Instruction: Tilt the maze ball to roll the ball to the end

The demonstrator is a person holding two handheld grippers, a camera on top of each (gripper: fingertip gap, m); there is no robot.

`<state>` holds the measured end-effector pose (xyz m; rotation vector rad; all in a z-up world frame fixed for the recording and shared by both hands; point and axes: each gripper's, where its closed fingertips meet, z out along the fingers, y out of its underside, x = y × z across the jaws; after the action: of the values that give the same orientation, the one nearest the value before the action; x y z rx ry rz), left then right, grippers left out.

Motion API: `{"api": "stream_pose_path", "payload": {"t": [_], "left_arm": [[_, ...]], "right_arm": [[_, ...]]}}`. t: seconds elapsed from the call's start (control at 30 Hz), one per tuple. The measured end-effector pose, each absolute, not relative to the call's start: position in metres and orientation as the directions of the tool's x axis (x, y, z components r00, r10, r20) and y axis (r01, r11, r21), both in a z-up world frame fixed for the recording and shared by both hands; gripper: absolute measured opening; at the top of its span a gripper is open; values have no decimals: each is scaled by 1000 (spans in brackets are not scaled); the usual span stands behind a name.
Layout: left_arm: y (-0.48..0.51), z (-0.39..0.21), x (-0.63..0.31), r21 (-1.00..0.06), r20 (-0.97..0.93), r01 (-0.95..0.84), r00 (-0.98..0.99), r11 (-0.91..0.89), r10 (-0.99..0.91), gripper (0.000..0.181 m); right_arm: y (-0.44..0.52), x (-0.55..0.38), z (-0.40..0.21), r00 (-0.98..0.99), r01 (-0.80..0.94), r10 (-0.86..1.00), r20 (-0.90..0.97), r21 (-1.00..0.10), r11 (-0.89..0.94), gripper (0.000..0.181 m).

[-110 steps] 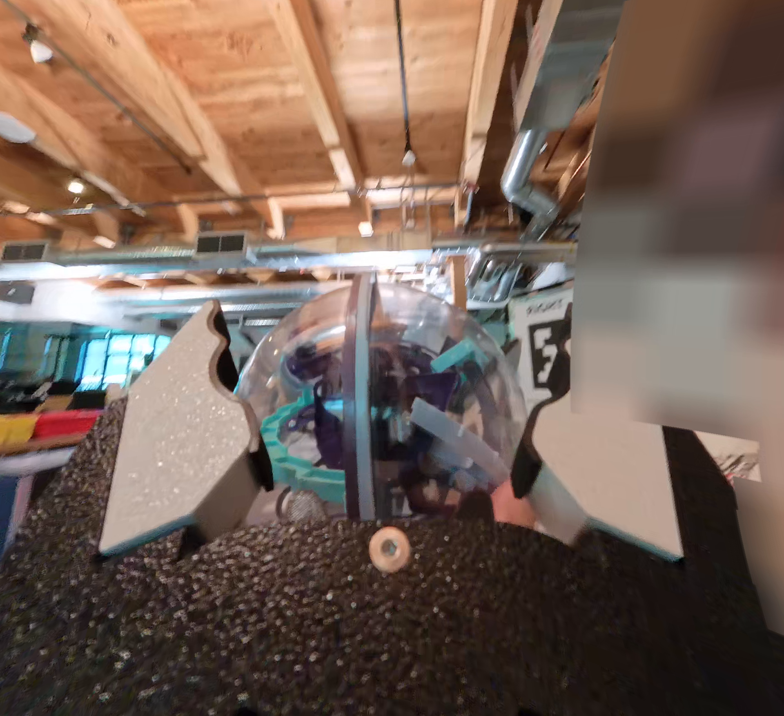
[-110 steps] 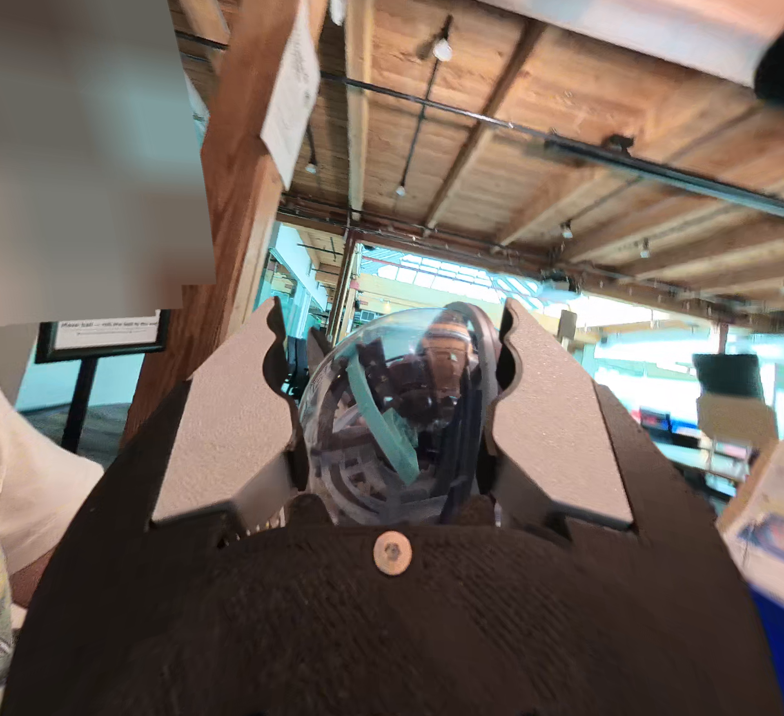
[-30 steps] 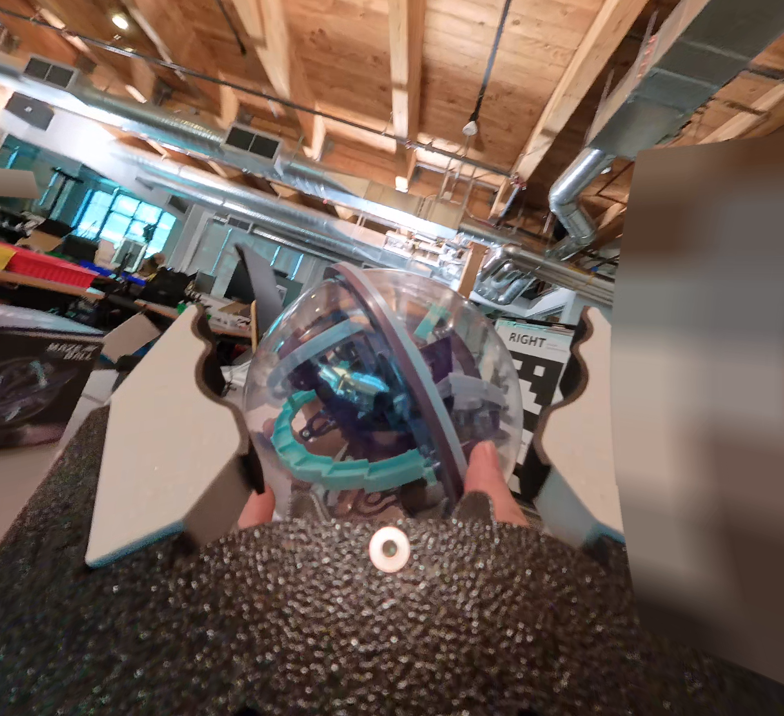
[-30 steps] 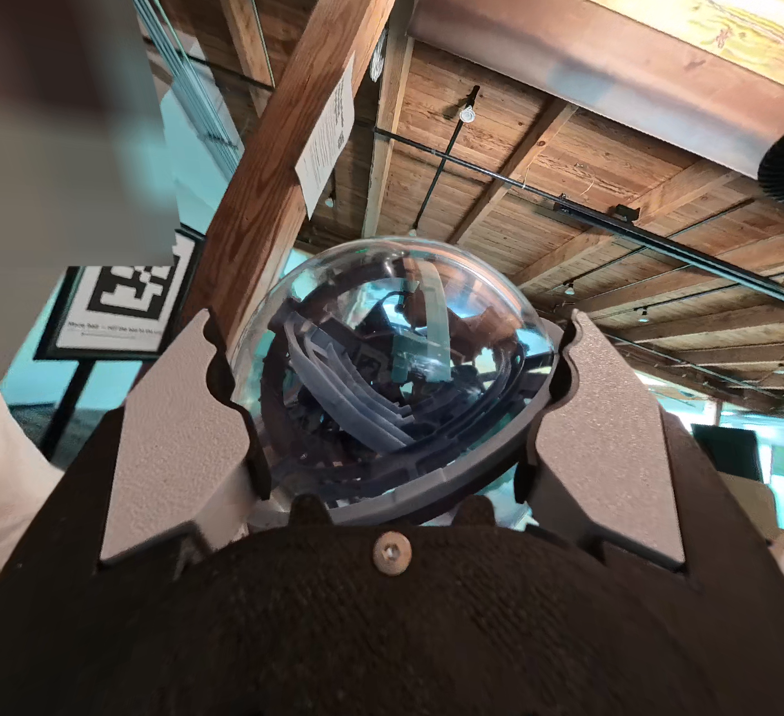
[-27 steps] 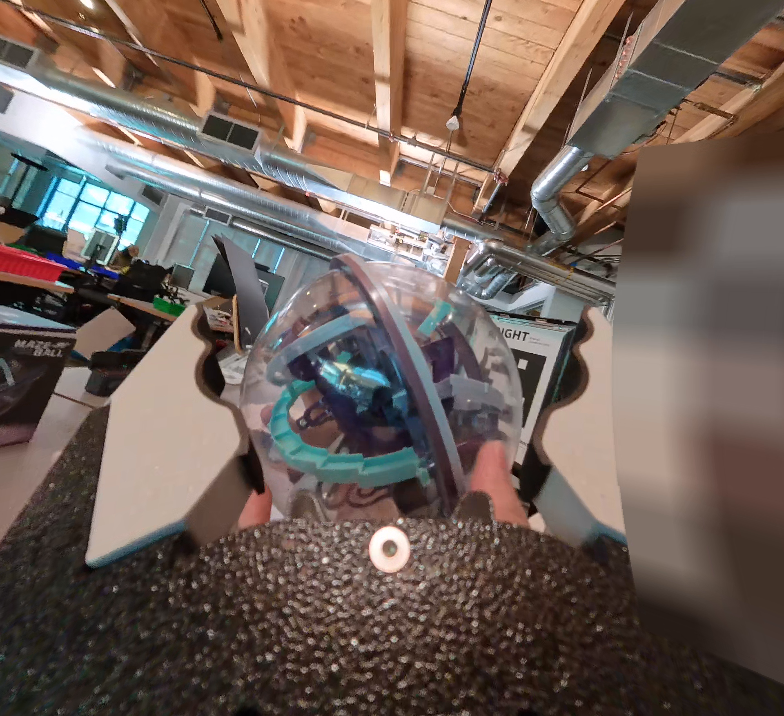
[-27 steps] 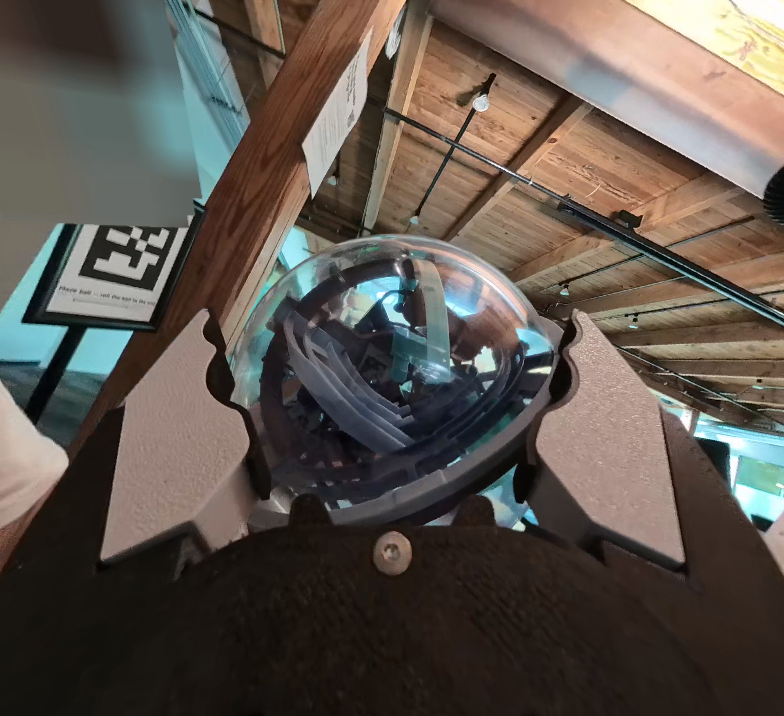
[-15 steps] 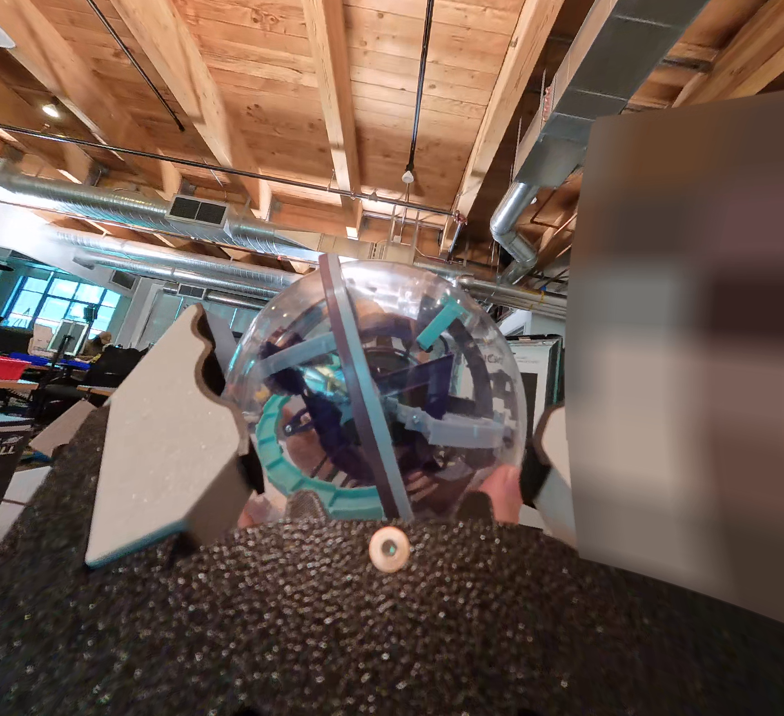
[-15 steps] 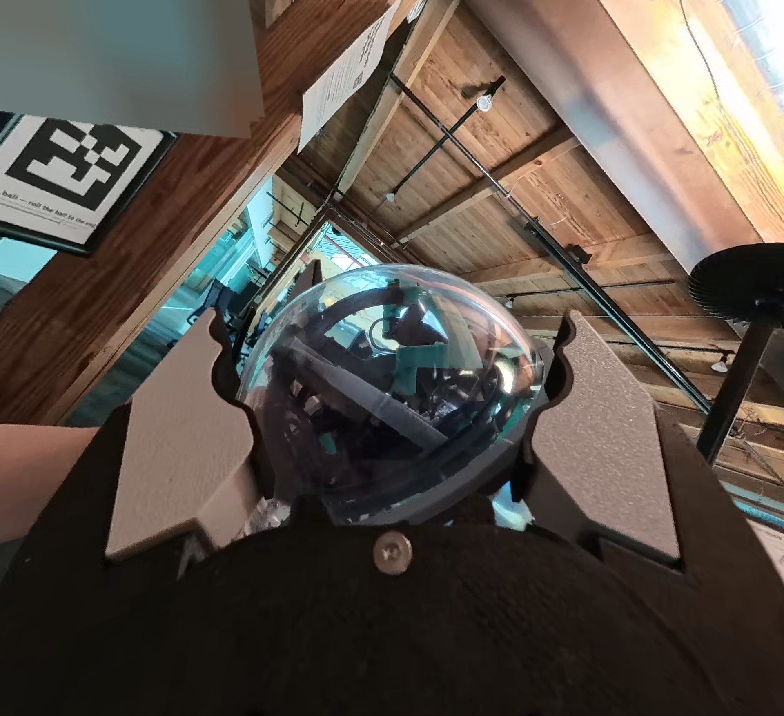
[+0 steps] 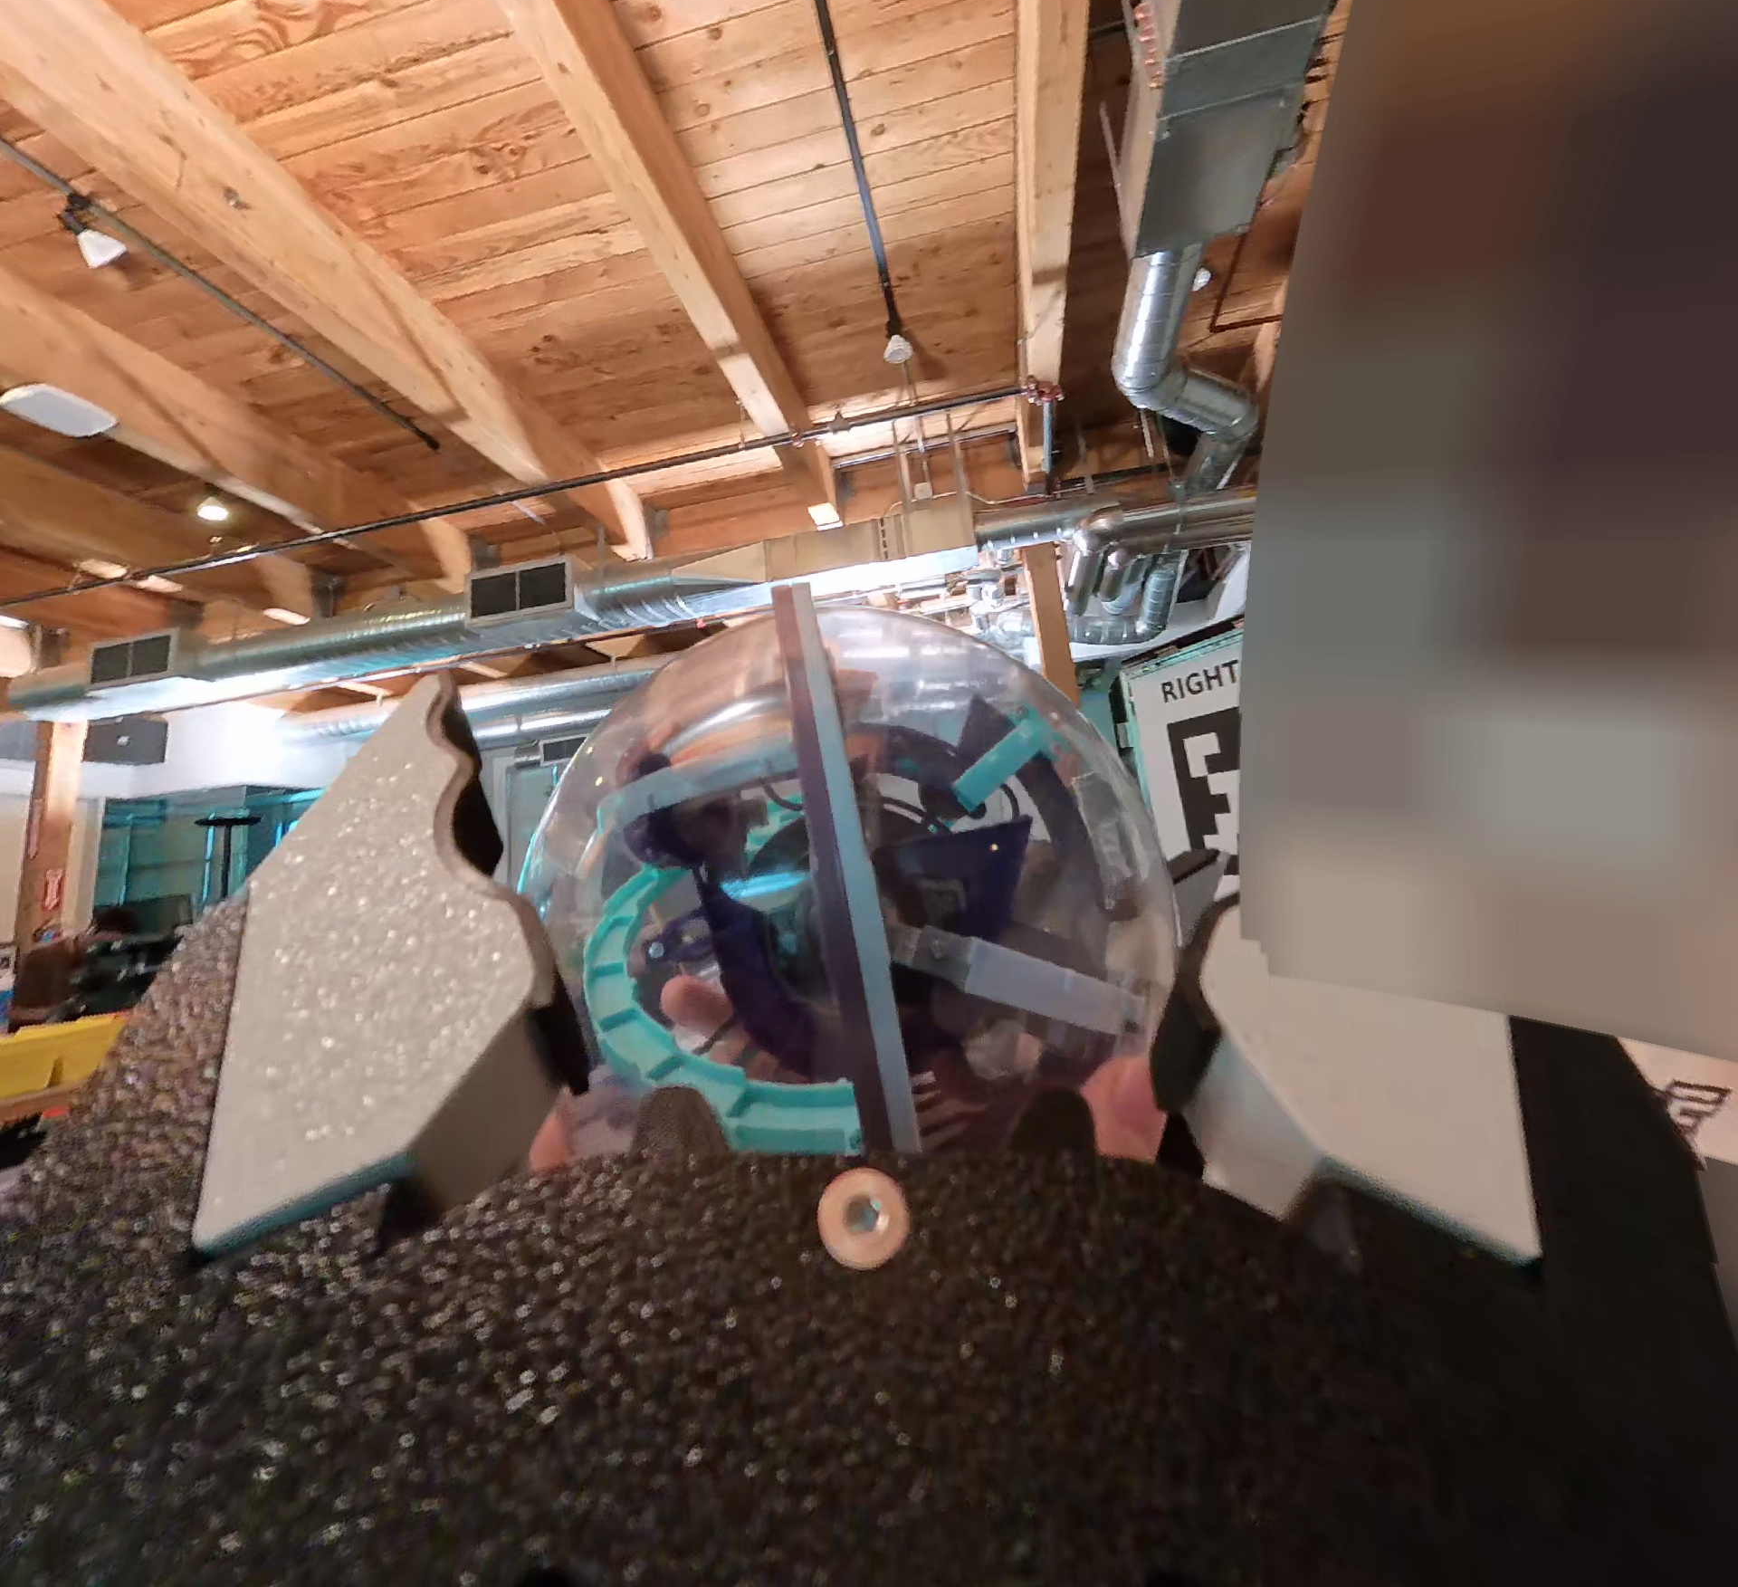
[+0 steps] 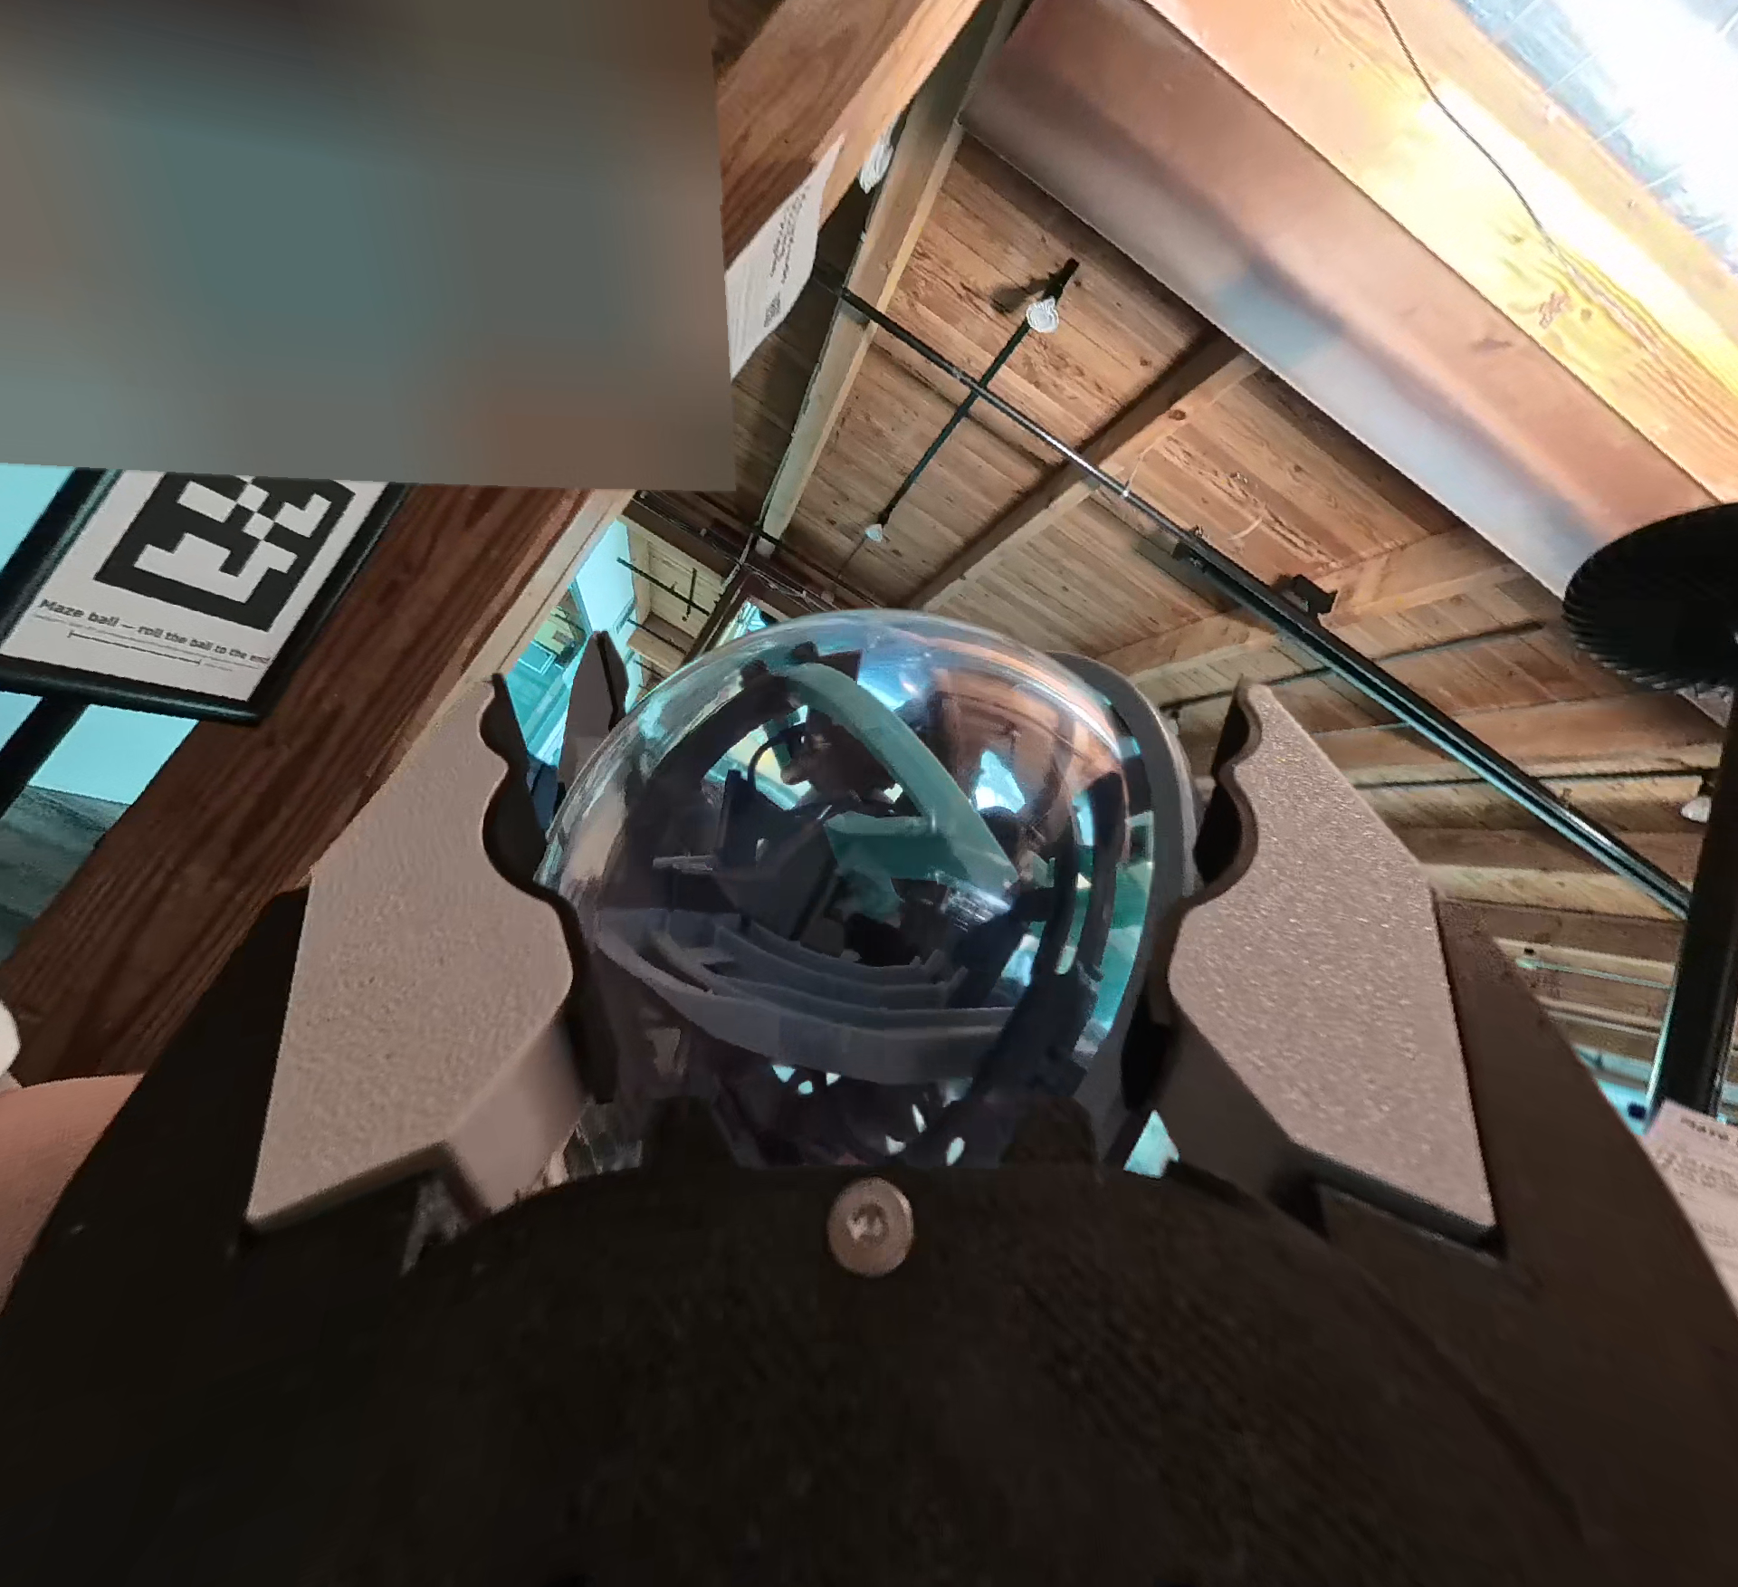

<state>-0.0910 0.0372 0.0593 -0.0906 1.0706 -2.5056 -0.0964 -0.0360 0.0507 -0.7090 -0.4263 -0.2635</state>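
We hold the maze ball (image 9: 846,883) up in the air under the timber ceiling (image 9: 564,178), with no tabletop beneath it in either view, so the two tools carry it entirely. It is a clear sphere with a dark seam ring (image 9: 832,883) standing nearly upright in the left wrist view, and teal (image 9: 621,996) and grey tracks (image 10: 846,1043) inside.

The left gripper (image 9: 846,930) is spread wide around the sphere: its left finger (image 9: 376,959) sits at the shell, while the right one is partly hidden by a blurred patch, so we cannot tell how firmly it bears. The right gripper (image 10: 870,865) closes on the sphere from both sides, its scalloped pads against the shell. Bare fingertips (image 9: 1119,1109) also touch the sphere from below.

We cannot pick out the small ball among the tracks. To do this step well, we judge that we should rotate both tools together, slowly, keeping squeeze even so the smooth shell does not slip, and pause until we find the ball.
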Motion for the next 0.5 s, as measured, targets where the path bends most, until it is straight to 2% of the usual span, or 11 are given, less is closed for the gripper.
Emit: {"api": "stream_pose_path", "payload": {"t": [0.27, 0.5], "left_arm": [[34, 60, -104, -667, -200, 420, -896, -615, -396, 156], [35, 59, -104, -666, -207, 427, -894, -612, -399, 156]], "right_arm": [[-46, -105, 53, 870, 365, -81, 487, -524, 770, 139], [-45, -104, 53, 875, 353, -73, 479, -527, 773, 139]]}}
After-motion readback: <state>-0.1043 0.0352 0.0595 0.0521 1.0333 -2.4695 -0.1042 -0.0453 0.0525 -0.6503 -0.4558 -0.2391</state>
